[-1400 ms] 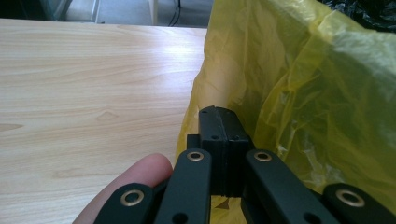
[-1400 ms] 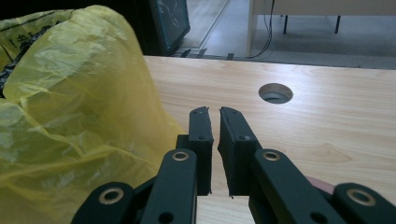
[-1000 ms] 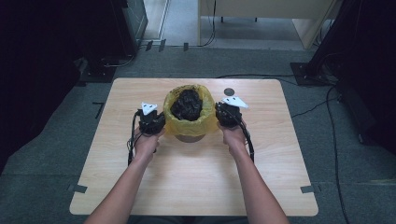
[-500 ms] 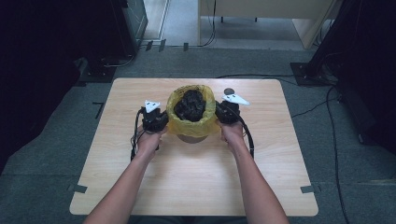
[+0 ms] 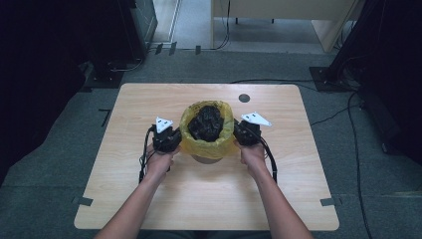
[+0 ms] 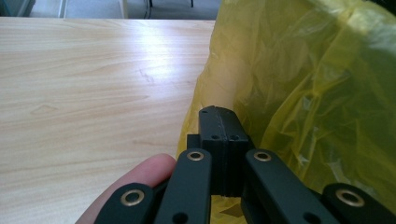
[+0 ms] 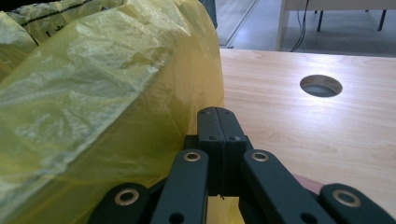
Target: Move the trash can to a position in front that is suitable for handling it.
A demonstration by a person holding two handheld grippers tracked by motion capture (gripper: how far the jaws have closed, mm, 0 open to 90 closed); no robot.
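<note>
A yellow plastic bag [image 5: 191, 143] lines a small round bin [image 5: 206, 159] at mid-table, with crumpled black material [image 5: 206, 124] piled in its mouth. My left gripper [image 5: 177, 140] presses against the bag's left side. Its jaws are shut, and the yellow film [image 6: 308, 93] bunches right at them [image 6: 218, 113]. My right gripper [image 5: 237, 135] is at the bag's right side, jaws shut too [image 7: 217, 112], with the film [image 7: 93, 102] drawn up beside them. The film looks pinched on both sides, though the jaw seams hide it.
The wooden table [image 5: 149, 104] has a round cable hole [image 5: 244, 98] behind the bag on the right, also visible in the right gripper view [image 7: 321, 86]. Cables trail from both grippers toward the person. Dark furniture and floor cables surround the table.
Both hands have slid toward the near edge, and the bag and bin came with them. The bag's mouth looks narrower than a second ago.
</note>
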